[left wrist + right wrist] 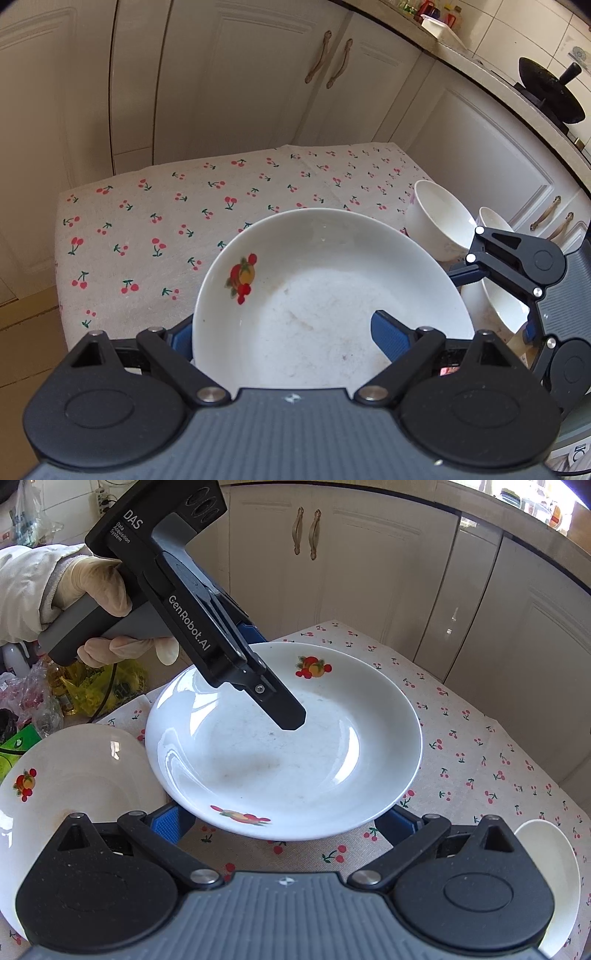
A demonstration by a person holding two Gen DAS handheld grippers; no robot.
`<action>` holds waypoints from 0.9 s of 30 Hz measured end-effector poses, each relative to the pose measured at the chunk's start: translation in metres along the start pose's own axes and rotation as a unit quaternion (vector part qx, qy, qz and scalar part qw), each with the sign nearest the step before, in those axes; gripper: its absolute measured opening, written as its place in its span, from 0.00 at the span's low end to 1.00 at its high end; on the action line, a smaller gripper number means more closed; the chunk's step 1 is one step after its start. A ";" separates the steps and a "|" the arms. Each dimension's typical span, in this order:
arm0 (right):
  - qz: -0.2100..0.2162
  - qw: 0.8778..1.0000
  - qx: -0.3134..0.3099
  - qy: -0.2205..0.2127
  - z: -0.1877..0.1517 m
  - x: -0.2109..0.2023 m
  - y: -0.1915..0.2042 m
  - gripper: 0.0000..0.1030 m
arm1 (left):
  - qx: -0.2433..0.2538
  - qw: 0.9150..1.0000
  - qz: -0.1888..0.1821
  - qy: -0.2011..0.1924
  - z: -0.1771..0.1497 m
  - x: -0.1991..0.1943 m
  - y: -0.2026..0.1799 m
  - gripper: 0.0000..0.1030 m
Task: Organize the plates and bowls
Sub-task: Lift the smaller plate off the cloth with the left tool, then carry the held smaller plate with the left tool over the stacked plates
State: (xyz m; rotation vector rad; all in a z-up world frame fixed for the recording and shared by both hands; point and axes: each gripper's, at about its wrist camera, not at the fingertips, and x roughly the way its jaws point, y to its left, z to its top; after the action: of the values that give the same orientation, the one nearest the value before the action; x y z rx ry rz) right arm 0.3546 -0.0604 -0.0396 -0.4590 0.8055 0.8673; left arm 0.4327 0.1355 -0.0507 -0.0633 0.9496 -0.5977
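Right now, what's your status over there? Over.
Left gripper straddling plate rim, grip unclear. Right gripper open, tips hidden under plate's near edge. Second plate and bowls close alongside.

On the left gripper [255, 664] that you hold over the plate, the side of the black body reads "GenRobot.AI". Farther up, near its camera end, it says "DAS" with "Data Acquisition System" in small print beneath.
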 end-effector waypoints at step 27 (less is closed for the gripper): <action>0.001 0.999 -0.001 -0.037 -0.024 -0.090 0.096 1.00 | 0.018 0.999 0.023 -0.030 -0.070 -0.102 -0.081 0.90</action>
State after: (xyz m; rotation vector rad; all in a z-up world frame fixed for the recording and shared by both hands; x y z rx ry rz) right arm 0.2309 -0.0647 0.0118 -0.4265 0.7376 0.8812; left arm 0.2972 0.1342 0.0087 -0.0269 0.8805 -0.5664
